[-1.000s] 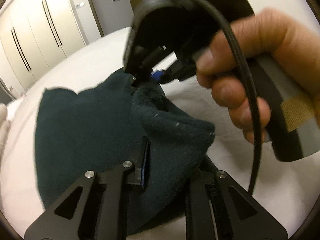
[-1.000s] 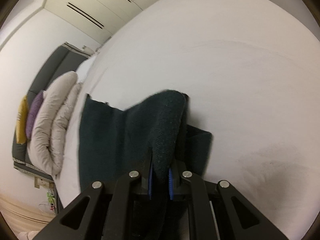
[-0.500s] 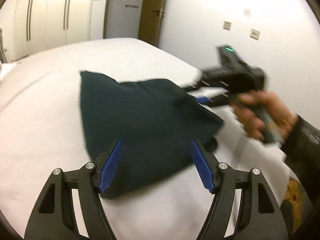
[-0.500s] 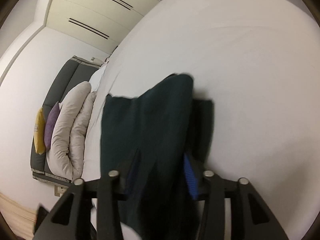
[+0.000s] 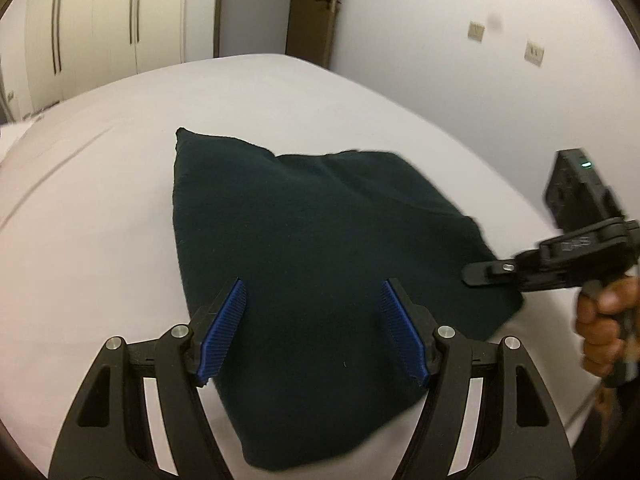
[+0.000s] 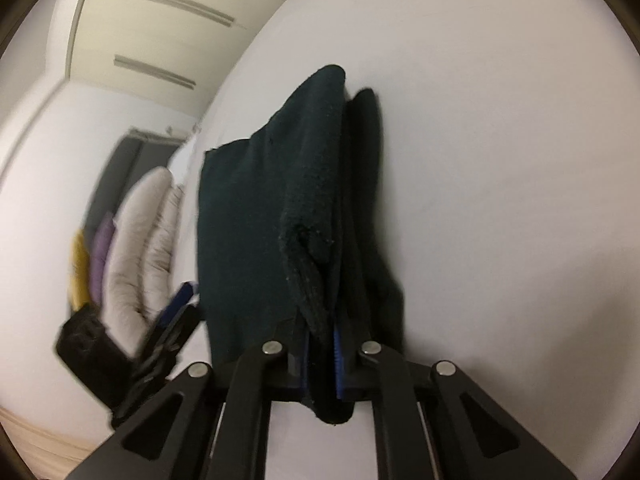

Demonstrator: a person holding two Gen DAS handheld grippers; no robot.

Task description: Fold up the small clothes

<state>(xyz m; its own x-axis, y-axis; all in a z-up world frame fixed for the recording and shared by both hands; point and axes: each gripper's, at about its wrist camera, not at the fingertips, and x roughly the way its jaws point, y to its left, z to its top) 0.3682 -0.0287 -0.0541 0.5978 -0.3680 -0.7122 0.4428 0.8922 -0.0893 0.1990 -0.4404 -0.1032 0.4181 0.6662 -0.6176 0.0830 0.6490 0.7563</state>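
Left hand-held gripper (image 5: 312,328) stands wide, its blue pads (image 5: 224,332) spread on either side of the dark green garment (image 5: 320,264) with nothing pinched between them. Right hand-held gripper (image 6: 320,364) has its jaws closing on a bunched fold of the same garment, the cloth squeezed between its blue pads and a lump of it poking out below them. A hand (image 5: 604,328) grips this tool at the right rim of the left wrist view.

The garment lies on the white bed (image 5: 100,220), roughly at the middle of the sheet. Its far corner comes to a point, its left edge runs straight toward the left gripper, and its right edge ends near the right gripper's tip. In the right wrist view one layer is lifted and hangs over another.

Bare sheet lies open all round the cloth, widest to the left and beyond. A pale rolled duvet (image 6: 140,248) and cushions (image 6: 90,268) sit at the head of the bed, well apart from the garment. Wardrobe doors (image 5: 96,28) and a door (image 5: 312,8) stand past the bed's far edge.
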